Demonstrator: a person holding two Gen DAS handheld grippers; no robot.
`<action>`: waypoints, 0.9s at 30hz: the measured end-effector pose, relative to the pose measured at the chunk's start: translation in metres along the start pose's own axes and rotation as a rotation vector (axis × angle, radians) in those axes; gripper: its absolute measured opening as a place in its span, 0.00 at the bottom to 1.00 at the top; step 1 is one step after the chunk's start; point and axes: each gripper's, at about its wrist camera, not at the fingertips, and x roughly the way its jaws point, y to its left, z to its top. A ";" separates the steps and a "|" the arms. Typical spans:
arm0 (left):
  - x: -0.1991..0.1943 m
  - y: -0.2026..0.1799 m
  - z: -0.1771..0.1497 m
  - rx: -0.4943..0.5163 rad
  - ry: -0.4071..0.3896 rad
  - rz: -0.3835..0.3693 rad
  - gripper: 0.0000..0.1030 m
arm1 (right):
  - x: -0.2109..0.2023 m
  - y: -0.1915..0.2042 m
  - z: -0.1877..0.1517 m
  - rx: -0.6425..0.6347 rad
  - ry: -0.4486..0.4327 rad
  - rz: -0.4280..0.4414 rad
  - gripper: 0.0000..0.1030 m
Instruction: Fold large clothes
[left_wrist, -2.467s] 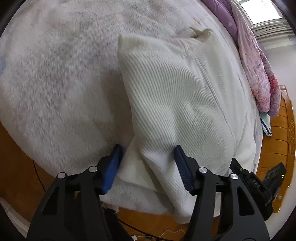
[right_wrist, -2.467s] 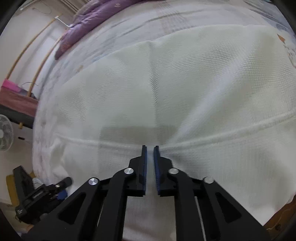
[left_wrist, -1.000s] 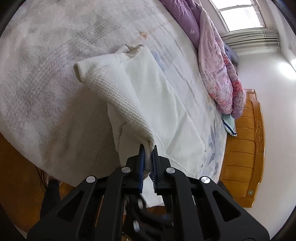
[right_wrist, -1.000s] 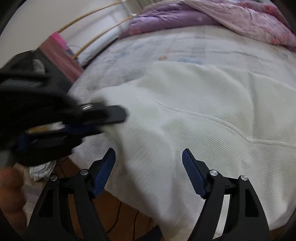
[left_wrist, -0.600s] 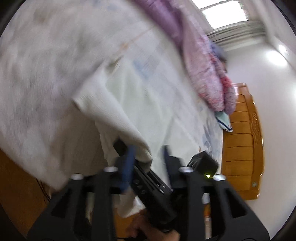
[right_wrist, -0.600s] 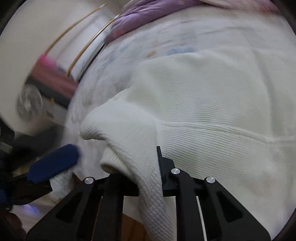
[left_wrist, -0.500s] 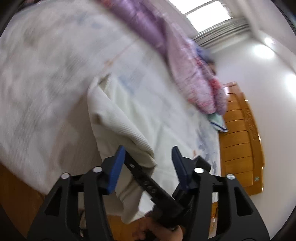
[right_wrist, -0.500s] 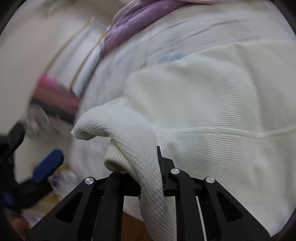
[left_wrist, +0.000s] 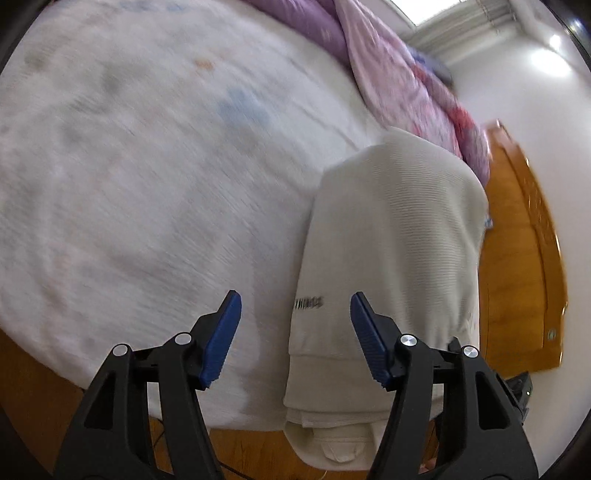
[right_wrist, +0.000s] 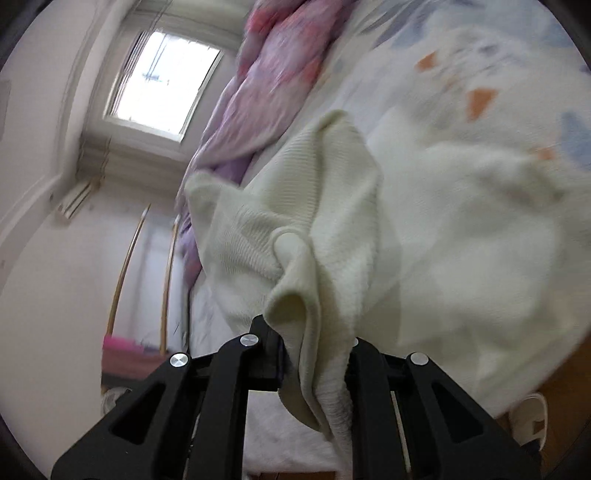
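Note:
A cream ribbed knit garment (left_wrist: 391, 251) lies folded in a long strip near the bed's edge, with small dark lettering near its front hem. My left gripper (left_wrist: 295, 332) is open and empty, its blue pads on either side of the garment's front left corner, above it. In the right wrist view my right gripper (right_wrist: 314, 362) is shut on a bunched fold of the same garment (right_wrist: 306, 258), lifted off the bed; the fabric hides the fingertips. The right wrist view is tilted.
The bed (left_wrist: 129, 166) has a white patterned sheet (right_wrist: 498, 92). A pink and purple quilt (left_wrist: 399, 74) is heaped at the far side, also in the right wrist view (right_wrist: 258, 92). A wooden headboard (left_wrist: 524, 258) is at right. Wooden floor (left_wrist: 37, 387) lies below the bed's edge.
My left gripper let go of the garment, opened and swung over it. My right gripper shut on a fold and lifted it, turning toward the window.

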 end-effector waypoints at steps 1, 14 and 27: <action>0.011 -0.006 -0.006 0.009 0.017 -0.006 0.64 | -0.013 -0.016 0.004 0.016 -0.027 -0.040 0.10; 0.091 -0.038 -0.046 0.060 0.206 0.016 0.79 | -0.026 -0.064 0.018 -0.029 0.012 -0.206 0.11; 0.112 -0.030 -0.054 0.011 0.248 0.019 0.86 | -0.041 -0.128 0.025 0.178 0.135 -0.243 0.60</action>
